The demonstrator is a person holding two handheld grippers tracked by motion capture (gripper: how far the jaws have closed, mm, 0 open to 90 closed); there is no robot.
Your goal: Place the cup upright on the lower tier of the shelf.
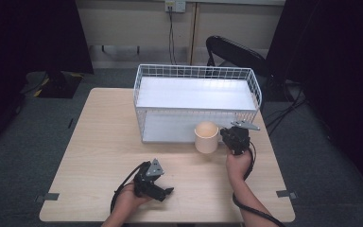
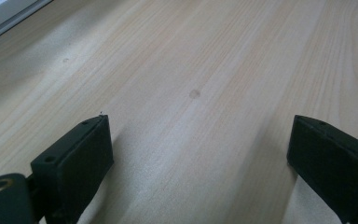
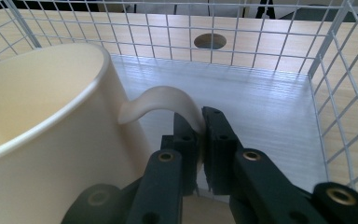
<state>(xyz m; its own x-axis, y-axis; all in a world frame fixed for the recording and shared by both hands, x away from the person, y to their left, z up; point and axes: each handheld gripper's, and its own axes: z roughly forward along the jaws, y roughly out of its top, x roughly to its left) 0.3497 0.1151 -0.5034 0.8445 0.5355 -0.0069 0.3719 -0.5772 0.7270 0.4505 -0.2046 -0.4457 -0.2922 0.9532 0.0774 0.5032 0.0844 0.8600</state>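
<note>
A cream mug (image 1: 206, 136) stands in front of the open lower shelf of a white wire rack (image 1: 196, 101). My right gripper (image 1: 230, 137) is at the mug's right side, shut on its handle (image 3: 168, 101); in the right gripper view the mug's body (image 3: 42, 130) is at the left and the curved handle runs down between the jaws. My left gripper (image 1: 165, 193) rests low over the table (image 1: 104, 142) near its front edge. Its jaws stand wide open over bare wood, with nothing between the fingers (image 2: 79, 158).
The wire rack has a white upper shelf (image 1: 196, 92) and a white lower floor (image 3: 242, 98) enclosed by mesh walls. A black chair (image 1: 236, 52) stands behind the rack. A round cable hole (image 3: 209, 41) in the table shows through the mesh.
</note>
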